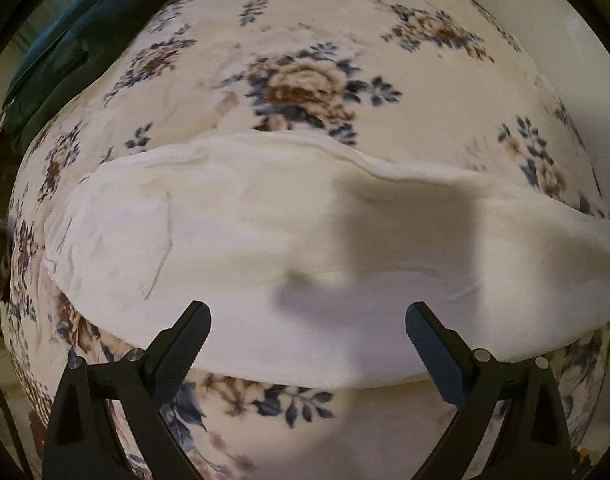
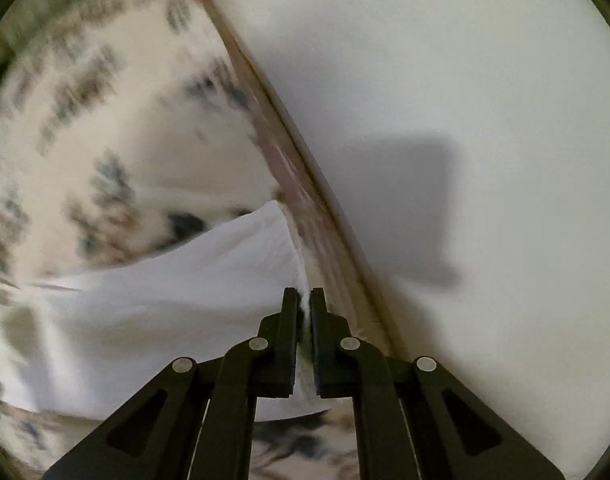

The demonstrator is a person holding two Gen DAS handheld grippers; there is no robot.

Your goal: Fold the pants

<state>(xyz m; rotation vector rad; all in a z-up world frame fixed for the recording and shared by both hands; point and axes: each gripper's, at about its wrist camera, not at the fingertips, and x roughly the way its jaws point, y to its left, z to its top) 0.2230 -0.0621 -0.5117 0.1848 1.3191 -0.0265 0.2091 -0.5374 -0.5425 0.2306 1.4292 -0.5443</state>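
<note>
Across the middle of the left wrist frame: white pants (image 1: 305, 248), laid in a wide band on a floral bedspread (image 1: 305, 80), dark teal cloth (image 1: 85, 32) bunched at upper left. Lower centre of that frame: left gripper (image 1: 308, 320), jaws spread wide, nothing between them, hanging above the near edge of the fabric. Lower centre of the right wrist frame: right gripper (image 2: 303, 300), nearly closed, pinching a thin bit of the white pants' edge, beside a pale wall (image 2: 465, 120) at right. Likely risks: such a small pinch slipping free during the lift; one-sided pull dragging the whole garment askew; fold landing crooked or wrinkled without the left side gripped.
</note>
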